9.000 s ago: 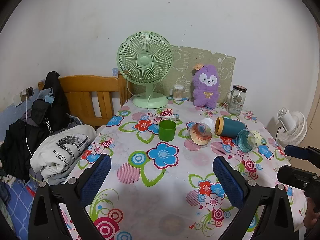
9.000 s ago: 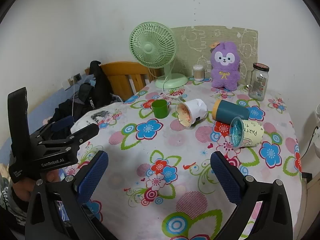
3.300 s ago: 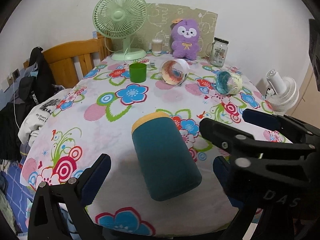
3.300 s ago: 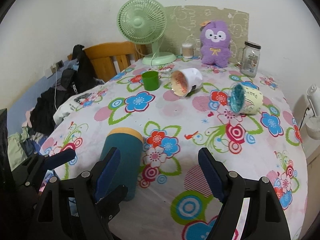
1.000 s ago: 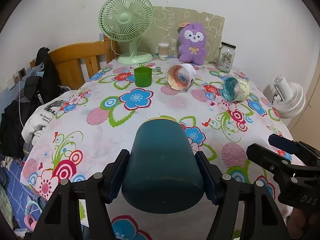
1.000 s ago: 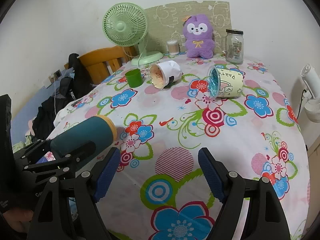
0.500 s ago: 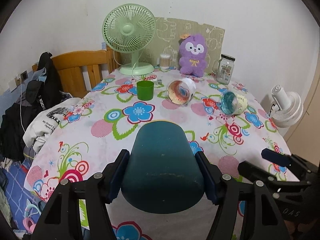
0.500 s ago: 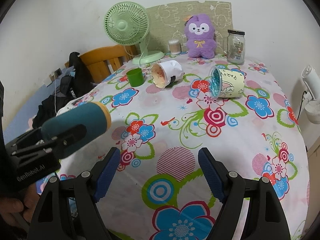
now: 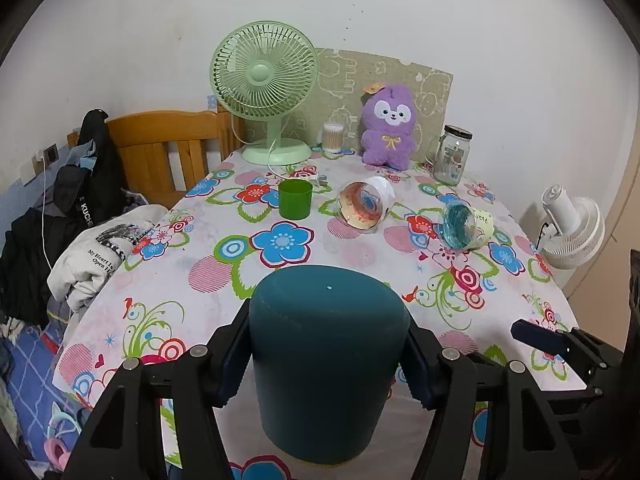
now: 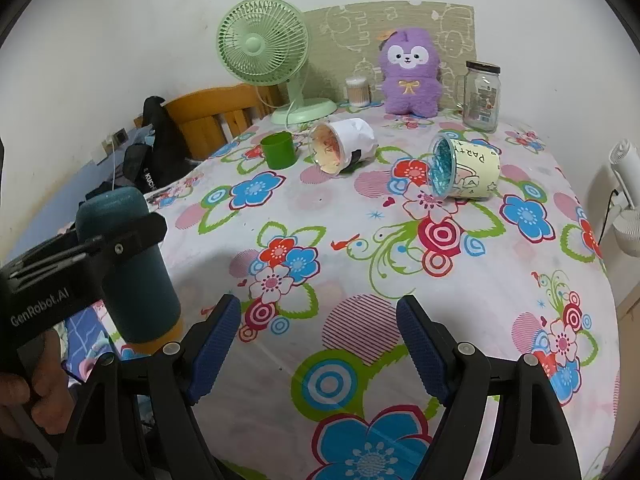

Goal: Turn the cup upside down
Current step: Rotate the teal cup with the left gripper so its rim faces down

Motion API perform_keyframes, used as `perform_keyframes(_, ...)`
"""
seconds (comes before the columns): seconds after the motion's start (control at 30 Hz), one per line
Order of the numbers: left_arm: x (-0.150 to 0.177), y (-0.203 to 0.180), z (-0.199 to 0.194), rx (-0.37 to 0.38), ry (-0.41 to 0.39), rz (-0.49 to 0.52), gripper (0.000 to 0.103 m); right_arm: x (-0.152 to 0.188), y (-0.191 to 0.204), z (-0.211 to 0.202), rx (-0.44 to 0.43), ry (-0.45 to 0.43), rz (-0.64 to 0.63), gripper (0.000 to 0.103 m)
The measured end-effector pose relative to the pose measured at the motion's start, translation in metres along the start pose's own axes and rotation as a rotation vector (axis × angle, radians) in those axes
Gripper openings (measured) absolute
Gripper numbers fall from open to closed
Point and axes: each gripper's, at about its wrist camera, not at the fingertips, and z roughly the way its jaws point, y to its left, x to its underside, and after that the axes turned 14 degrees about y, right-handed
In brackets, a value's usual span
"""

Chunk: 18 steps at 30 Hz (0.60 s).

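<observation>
My left gripper (image 9: 326, 364) is shut on a dark teal cup (image 9: 324, 360) with an orange rim. The cup is upside down, base up and rim down, over the near edge of the floral table (image 9: 224, 248). In the right wrist view the same cup (image 10: 128, 264) shows at the left, held by the left gripper, rim at the bottom. My right gripper (image 10: 320, 340) is open and empty above the table's near part. Its tip shows in the left wrist view (image 9: 540, 338) at the right.
A green cup (image 9: 295, 199) stands upright mid-table. A white cup (image 9: 366, 204) and a pale yellow cup (image 9: 466, 224) lie on their sides. A green fan (image 9: 266, 88), purple plush (image 9: 388, 128) and glass jar (image 9: 452, 154) stand at the back. Clothes (image 9: 80, 216) hang at the left.
The left gripper has turned the teal cup from lying tilted to base up, rim down. The right gripper has stayed open and hardly moved.
</observation>
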Motion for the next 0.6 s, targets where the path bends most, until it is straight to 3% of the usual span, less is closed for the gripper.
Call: perform_keyframes(0.6, -0.015, 0.003, -0.002, 0.011, -0.028, -0.008, 0.067, -0.001, 0.004, 0.003, 0.004, 0.009, -0.01, 0.082)
